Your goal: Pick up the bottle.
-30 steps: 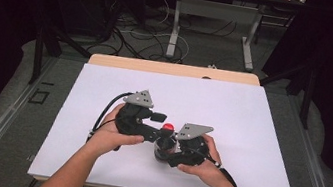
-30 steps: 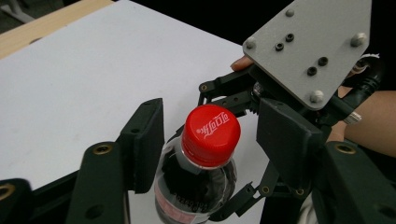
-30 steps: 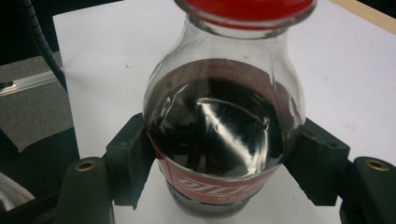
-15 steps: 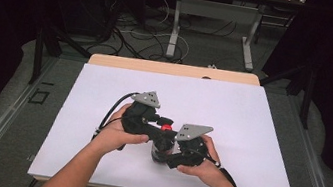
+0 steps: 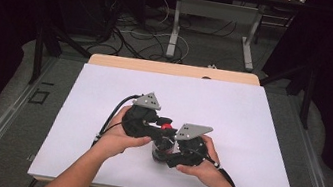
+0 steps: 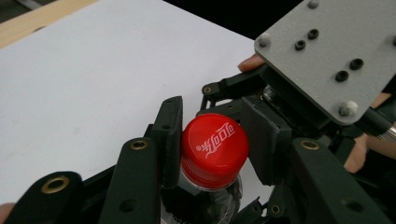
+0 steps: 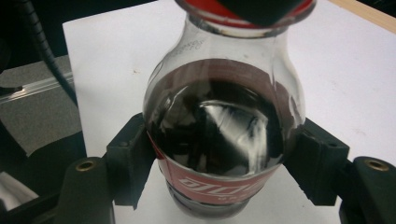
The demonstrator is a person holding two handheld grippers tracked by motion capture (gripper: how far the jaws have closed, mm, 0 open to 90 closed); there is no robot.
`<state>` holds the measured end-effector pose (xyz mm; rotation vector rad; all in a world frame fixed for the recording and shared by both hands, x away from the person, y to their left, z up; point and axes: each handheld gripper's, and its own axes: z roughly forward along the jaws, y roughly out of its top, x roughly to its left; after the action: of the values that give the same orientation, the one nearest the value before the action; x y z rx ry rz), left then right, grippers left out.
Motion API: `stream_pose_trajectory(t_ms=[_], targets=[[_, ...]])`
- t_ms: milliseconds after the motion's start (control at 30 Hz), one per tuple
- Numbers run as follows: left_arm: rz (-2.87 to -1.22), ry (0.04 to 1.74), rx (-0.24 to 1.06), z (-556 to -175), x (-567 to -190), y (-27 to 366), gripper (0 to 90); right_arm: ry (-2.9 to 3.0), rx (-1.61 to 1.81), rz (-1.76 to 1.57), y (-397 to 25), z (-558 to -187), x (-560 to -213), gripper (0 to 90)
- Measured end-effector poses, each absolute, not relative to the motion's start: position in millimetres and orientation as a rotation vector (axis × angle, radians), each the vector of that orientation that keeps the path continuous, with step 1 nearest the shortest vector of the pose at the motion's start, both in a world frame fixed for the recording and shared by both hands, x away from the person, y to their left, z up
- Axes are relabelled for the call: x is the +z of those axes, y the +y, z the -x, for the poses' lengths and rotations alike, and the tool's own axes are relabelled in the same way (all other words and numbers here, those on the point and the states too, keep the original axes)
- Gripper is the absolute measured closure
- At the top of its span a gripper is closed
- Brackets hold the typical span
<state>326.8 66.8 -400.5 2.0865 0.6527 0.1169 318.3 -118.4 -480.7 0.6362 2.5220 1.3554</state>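
Observation:
A small clear bottle of dark cola [image 7: 219, 126] with a red label stands on the white sheet [image 5: 232, 114]. Its red cap [image 6: 214, 149] carries white lettering. My left gripper [image 6: 212, 142] is shut on the cap, one black pad [image 6: 169, 135] pressed to each side. My right gripper [image 7: 219, 163] is shut on the bottle's body at the label, pads [image 7: 128, 156] against both sides. In the high view both grippers meet near the table's middle front, the left gripper [image 5: 158, 124] above, the right gripper [image 5: 165, 153] lower, with the cap [image 5: 166, 125] between them.
The white sheet covers most of a wooden table [image 5: 173, 68]. Beyond the far edge lie floor cables [image 5: 139, 28] and metal table legs [image 5: 175, 24]. A black cable [image 5: 113, 110] trails from the left gripper across the sheet.
The left gripper has shifted right and down onto the cap, closing in toward the right gripper. The right hand has stayed in place on the bottle.

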Motion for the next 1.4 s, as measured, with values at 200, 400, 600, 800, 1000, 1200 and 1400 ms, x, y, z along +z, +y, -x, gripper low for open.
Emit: stream_pose_trajectory(t_ms=[200,400,600,800,1000,1200,1400], targets=[[-2.060,0.782,0.251,-315,-399,56,61.1,2.488,1.328,-0.664,-118,-318,-480,30.7],[-2.061,0.829,0.311,-310,-398,51,60.6,2.490,1.317,-0.673,-118,-318,-480,30.6],[-2.084,0.755,0.223,-315,-395,58,50.4,2.507,1.332,-0.663,-117,-317,-480,30.6],[-2.112,0.646,0.138,-319,-395,71,49.9,2.527,1.350,-0.646,-117,-316,-480,30.5],[-2.142,0.574,0.141,-321,-397,75,57.0,2.545,1.355,-0.636,-116,-316,-479,30.5],[-2.112,0.575,0.140,-321,-401,76,60.1,2.535,1.361,-0.643,-115,-315,-480,30.6],[-2.082,0.681,0.215,-315,-402,69,60.8,2.511,1.330,-0.681,-115,-316,-480,30.6]])
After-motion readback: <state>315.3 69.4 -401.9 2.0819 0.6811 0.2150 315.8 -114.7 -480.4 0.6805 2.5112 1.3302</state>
